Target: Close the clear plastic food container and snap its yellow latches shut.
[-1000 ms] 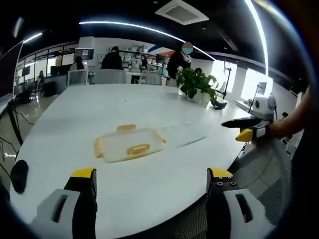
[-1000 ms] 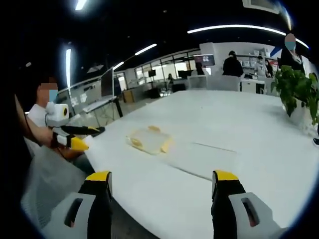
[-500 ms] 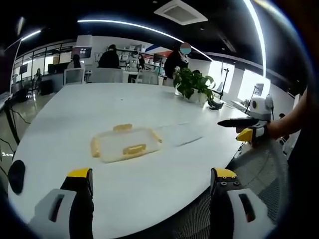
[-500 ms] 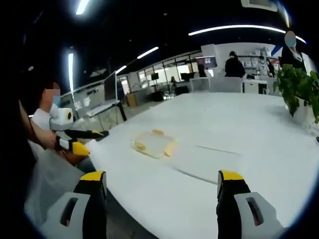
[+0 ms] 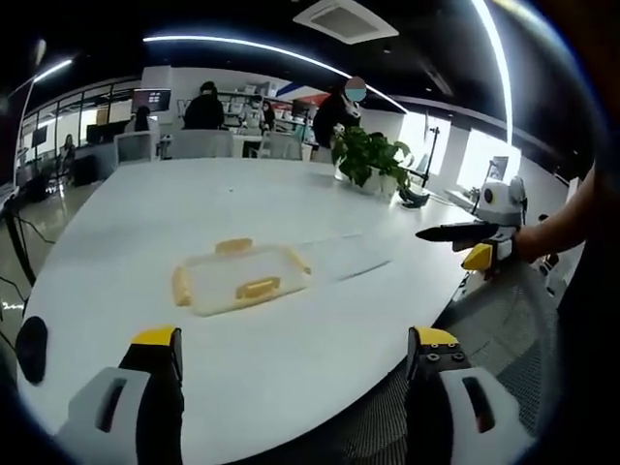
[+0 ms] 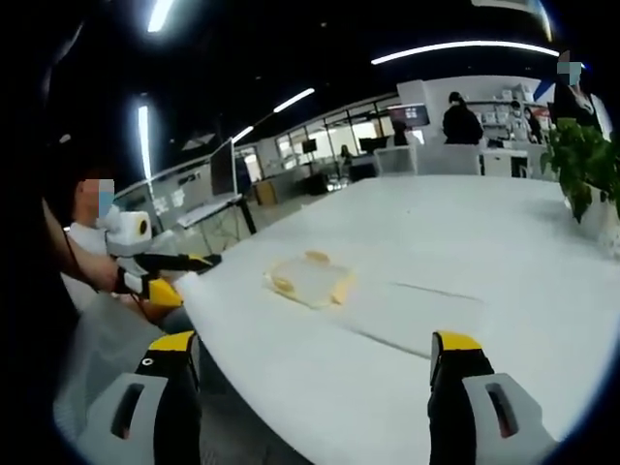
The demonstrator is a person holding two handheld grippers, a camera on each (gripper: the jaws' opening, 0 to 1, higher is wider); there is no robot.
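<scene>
- In the left gripper view, the clear food container (image 5: 240,281) lies flat on the big white table (image 5: 194,203), a little left of the middle, with its lid on it.
- Three yellow latches (image 5: 258,287) can be seen in this view: one on the near long side, one on the far side and one on the left end. Whether they are snapped down, I cannot tell.
- The left gripper (image 5: 291,339) is at the near edge of the table, well apart from the container. Its jaws stand wide apart with nothing between them.
- At the right of this view the right gripper (image 5: 472,244) is held by a hand beyond the table edge. It is seen from the side here, so its opening is not clear.
- A potted plant (image 5: 366,160) stands on the far part of the table, and people sit at desks behind it.
- In the right gripper view the container (image 6: 310,280) is seen from its other side, smaller and further away, near the left edge of the table (image 6: 465,232).
- The right gripper (image 6: 315,349) has its jaws wide apart in this view and holds nothing.
- The left gripper (image 6: 170,276) shows at the left, held off the table edge.
- This view also shows a faint rectangular transparent sheet (image 6: 412,310) lying flat on the table just beside the container.
</scene>
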